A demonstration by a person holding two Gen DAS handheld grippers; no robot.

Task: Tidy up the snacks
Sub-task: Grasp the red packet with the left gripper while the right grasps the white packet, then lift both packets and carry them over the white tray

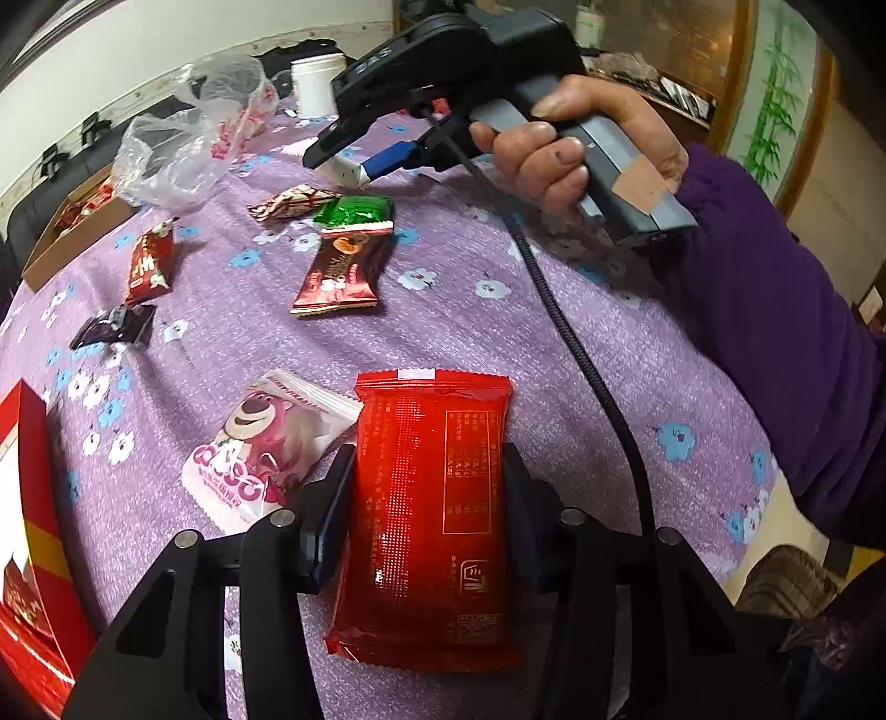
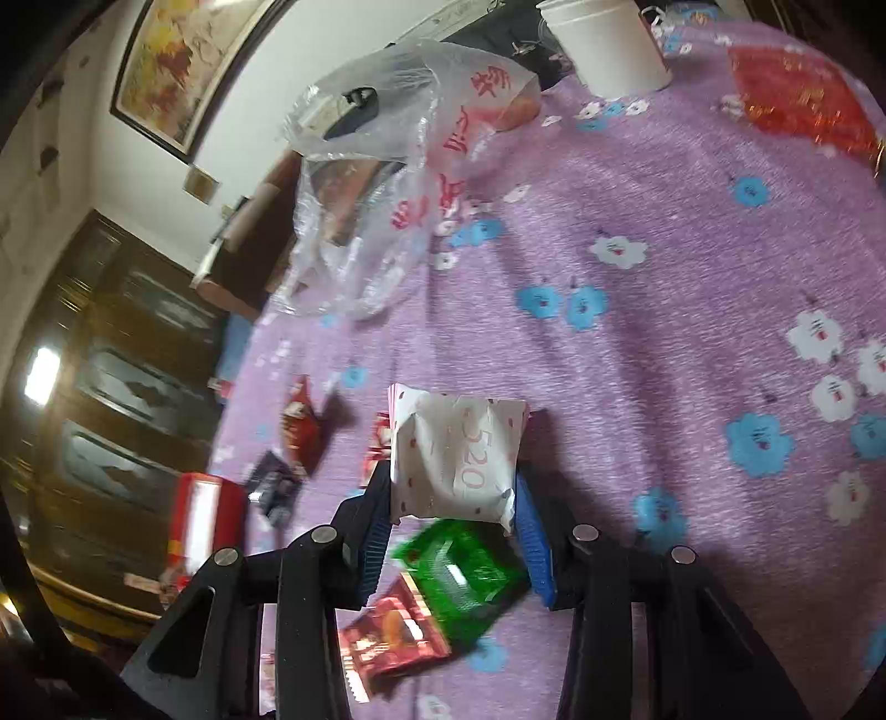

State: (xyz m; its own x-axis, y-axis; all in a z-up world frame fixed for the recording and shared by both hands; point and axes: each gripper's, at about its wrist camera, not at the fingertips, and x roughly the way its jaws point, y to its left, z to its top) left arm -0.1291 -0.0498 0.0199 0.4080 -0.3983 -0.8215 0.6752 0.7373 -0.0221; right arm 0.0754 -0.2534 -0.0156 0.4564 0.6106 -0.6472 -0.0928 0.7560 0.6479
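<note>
My left gripper (image 1: 429, 476) is shut on a red snack packet (image 1: 432, 509) and holds it over the purple flowered tablecloth (image 1: 554, 354). My right gripper (image 2: 451, 487) is shut on a white packet marked 520 (image 2: 457, 457), lifted above the cloth; it shows from outside in the left wrist view (image 1: 354, 166). A pink bear packet (image 1: 260, 448), a brown-red packet (image 1: 340, 271), a green packet (image 1: 357, 213), a red packet (image 1: 149, 266) and a dark packet (image 1: 113, 327) lie on the cloth. The green packet (image 2: 462, 576) and brown-red packet (image 2: 390, 631) lie under my right gripper.
A red box (image 1: 30, 531) stands at the left edge. A cardboard box (image 1: 72, 232) with snacks sits at the far left. A clear plastic bag (image 2: 387, 171) and a white jar (image 2: 606, 44) stand at the back. A red foil bag (image 2: 803, 105) lies far right.
</note>
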